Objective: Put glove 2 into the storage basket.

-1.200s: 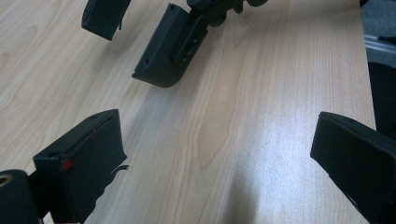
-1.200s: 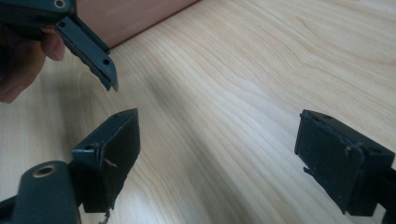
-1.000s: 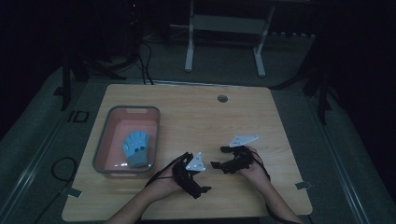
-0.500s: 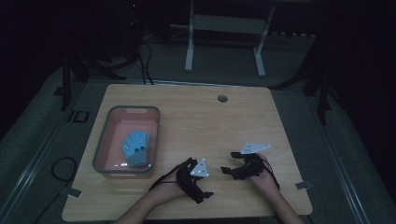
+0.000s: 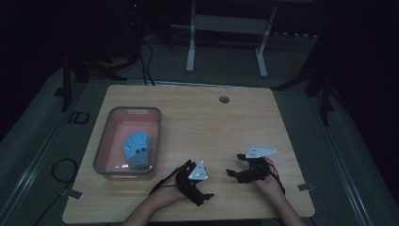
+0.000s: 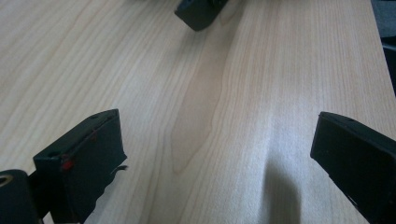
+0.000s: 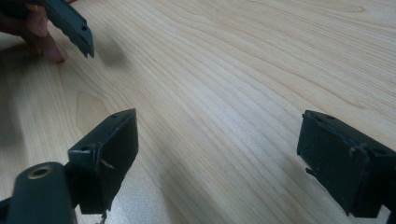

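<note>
Both grippers rest low over the bare wooden table (image 5: 211,127) near its front edge. My left gripper (image 5: 200,181) is open, its black jaws wide apart in the left gripper view (image 6: 215,154) with only wood between them. My right gripper (image 5: 236,166) is open too, with nothing in the wide gap of its jaws in the right gripper view (image 7: 217,154). The two grippers point roughly at each other, a short gap apart. A jaw of the right gripper (image 6: 201,11) shows far off in the left gripper view. The left gripper's jaw (image 7: 70,23) and a hand's fingers (image 7: 42,39) show in the right gripper view.
A pink bin with a grey rim (image 5: 157,136) stands at the table's left. In it lies a blue glove-shaped thing (image 5: 136,148) with a grey cuff. A round cable hole (image 5: 224,99) sits near the far edge. White desk legs (image 5: 190,42) stand beyond.
Both hands have drawn their grippers a little toward the table's front edge, the right one also slightly rightward. Both stay open.
</note>
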Tool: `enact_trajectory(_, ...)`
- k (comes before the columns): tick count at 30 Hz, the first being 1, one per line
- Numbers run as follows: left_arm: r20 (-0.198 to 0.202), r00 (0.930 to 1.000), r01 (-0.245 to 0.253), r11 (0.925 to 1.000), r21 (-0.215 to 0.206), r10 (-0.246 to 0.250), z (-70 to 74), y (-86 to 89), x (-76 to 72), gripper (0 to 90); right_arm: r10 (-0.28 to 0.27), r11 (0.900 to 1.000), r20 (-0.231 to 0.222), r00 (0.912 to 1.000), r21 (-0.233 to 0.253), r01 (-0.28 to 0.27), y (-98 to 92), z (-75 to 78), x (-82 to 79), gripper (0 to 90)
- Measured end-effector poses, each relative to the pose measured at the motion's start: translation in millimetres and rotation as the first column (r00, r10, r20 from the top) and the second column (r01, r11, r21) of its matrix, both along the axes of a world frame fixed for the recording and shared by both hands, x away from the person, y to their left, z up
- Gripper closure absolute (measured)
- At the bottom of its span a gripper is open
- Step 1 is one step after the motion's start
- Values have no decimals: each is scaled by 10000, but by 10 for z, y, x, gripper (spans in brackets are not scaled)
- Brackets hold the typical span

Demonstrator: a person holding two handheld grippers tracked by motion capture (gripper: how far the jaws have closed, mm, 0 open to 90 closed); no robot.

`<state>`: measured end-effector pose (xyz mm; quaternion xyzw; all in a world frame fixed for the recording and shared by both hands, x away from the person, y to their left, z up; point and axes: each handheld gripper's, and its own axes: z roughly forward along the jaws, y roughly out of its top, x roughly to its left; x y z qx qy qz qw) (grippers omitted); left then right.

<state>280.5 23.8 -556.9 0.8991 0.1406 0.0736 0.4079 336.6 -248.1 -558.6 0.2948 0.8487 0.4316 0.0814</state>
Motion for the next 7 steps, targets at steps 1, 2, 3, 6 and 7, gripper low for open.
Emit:
enact_trajectory(1, 46, 10000, -28, 10000, 18, 28, -2, 1, -4, 30, -14, 10000, -13, 10000, 0, 14, -2, 0, 2, 125)
enact_trajectory(2, 86, 10000, -33, 10000, 9, 33, 0, 2, -3, 30, -26, 10000, -17, 10000, -31, 26, -2, -1, 4, 125)
enact_trajectory(3, 83, 10000, -37, 10000, -25, 37, 2, 3, -1, 30, -32, 10000, -26, 10000, -27, 32, -3, -1, 6, 125)
enact_trajectory(6, -7, 10000, -74, 9999, -74, 74, -2, 7, 8, 30, -31, 10000, -62, 10000, -32, 31, -7, -2, 12, 125)
enact_trajectory(7, 15, 10000, -70, 10000, -57, 70, -7, 6, 9, 30, -18, 10000, -59, 10000, -37, 17, -6, -2, 12, 125)
